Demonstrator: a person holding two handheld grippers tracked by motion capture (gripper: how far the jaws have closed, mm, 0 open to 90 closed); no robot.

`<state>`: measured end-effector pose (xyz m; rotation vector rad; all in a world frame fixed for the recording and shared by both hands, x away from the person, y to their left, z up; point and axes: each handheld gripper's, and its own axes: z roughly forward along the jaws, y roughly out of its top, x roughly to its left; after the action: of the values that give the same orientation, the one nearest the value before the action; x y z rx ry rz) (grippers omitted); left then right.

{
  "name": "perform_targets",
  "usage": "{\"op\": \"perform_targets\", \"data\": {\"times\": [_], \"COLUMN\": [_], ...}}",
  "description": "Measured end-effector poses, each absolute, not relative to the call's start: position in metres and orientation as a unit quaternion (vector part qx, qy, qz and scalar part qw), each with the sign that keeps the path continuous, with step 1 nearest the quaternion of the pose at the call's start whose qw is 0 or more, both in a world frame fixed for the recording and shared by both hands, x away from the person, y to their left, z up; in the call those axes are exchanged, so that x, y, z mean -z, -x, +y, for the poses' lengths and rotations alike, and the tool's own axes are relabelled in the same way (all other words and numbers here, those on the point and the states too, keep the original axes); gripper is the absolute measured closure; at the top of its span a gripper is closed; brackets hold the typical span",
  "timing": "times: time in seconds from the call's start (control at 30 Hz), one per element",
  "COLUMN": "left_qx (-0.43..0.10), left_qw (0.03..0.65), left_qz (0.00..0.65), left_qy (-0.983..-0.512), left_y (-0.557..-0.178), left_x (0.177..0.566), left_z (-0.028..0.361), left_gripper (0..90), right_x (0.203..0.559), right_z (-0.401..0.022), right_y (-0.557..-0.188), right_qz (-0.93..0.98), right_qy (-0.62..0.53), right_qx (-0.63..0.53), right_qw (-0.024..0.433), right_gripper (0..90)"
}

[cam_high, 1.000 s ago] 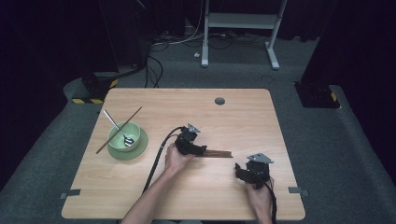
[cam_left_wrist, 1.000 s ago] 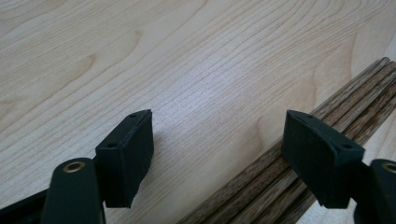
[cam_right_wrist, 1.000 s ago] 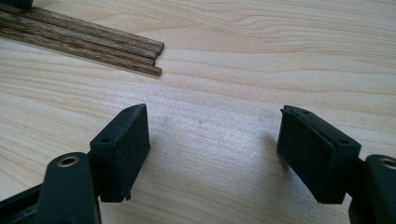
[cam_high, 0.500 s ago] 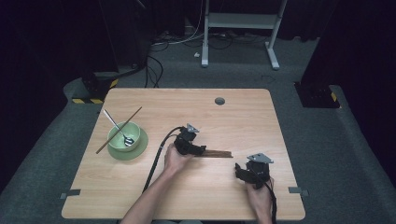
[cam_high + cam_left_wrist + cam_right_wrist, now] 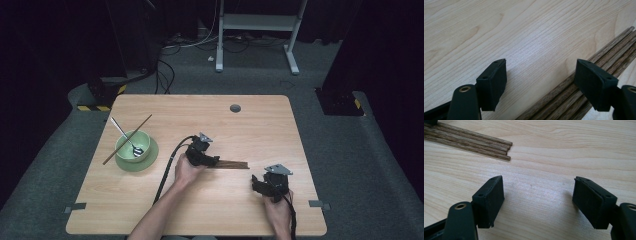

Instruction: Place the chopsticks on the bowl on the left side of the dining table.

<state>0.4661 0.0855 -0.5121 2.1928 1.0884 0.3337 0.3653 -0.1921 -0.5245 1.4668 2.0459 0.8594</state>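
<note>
Several dark wooden chopsticks lie side by side in a bundle on the table's middle. My left gripper is open at the bundle's left end; in the left gripper view the sticks run under its right fingertip, with nothing held between the jaws. My right gripper hovers open near the front right of the table. In the right gripper view the chopsticks' ends lie ahead at upper left. A green bowl on a green plate holds a spoon and one chopstick leaning across it.
The light wooden table has a round cable hole near its far edge. Tape marks sit at the front corners. Cables trail from both grippers. Beyond the table are a desk frame and floor cables.
</note>
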Motion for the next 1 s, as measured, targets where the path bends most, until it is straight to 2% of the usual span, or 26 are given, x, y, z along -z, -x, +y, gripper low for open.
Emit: {"op": "perform_targets", "data": {"times": [0.5, 1.0], "left_qx": [-0.149, -0.162], "left_qw": [0.324, 0.318], "left_qz": [0.422, 0.415], "left_qy": [-0.833, -0.837], "left_y": [-0.469, -0.475], "left_x": [0.513, 0.512], "left_z": [0.094, 0.100], "left_gripper": [31.9, 46.4], "right_x": [0.524, 0.524], "right_z": [-0.192, -0.192], "right_y": [-0.365, -0.365], "right_qz": [0.747, 0.747], "right_qy": [-0.536, -0.536], "right_qx": [-0.314, -0.314], "right_qw": [0.238, 0.238], "right_gripper": [24.7, 24.7]}}
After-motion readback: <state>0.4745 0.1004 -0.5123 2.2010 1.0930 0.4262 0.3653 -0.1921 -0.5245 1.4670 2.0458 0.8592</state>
